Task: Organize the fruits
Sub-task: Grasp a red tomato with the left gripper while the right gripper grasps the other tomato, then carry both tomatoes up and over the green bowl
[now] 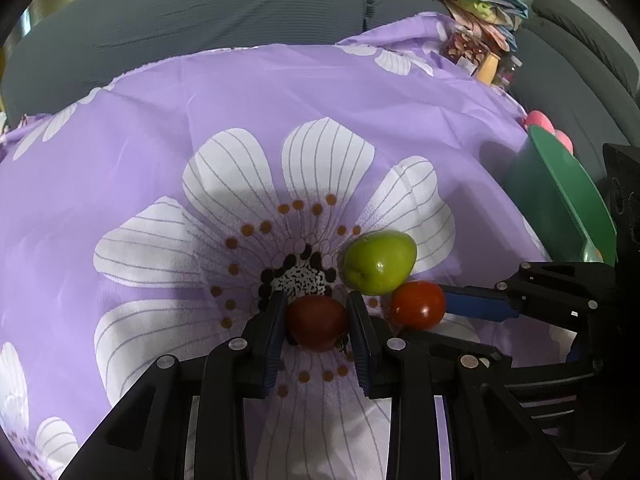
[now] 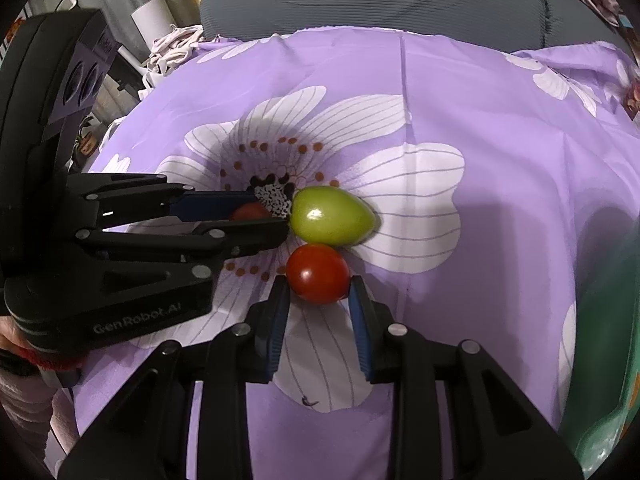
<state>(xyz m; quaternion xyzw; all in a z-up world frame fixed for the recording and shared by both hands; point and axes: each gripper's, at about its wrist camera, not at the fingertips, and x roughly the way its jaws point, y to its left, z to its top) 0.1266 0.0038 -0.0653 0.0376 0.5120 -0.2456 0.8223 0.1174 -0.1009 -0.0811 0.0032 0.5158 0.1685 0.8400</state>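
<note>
both red tomatoes are still on the purple cloth (image 1: 360,100): your left gripper (image 1: 317,320) clamps the darker tomato (image 1: 316,322), your right gripper (image 2: 319,292) the brighter tomato (image 2: 318,274). green fruit (image 1: 378,262) untouched, at one o'clock of the darker one. green bowl (image 1: 560,200) waits at three o'clock, nothing sorted that i can see.

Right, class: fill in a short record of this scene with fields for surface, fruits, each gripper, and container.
surface: purple floral cloth
fruits: two red tomatoes and one green fruit, close together
left gripper: shut on the darker red tomato
right gripper: shut on the brighter red tomato
green fruit: free on the cloth, touching the brighter tomato
container: green bowl at the right edge, contents not visible
</note>
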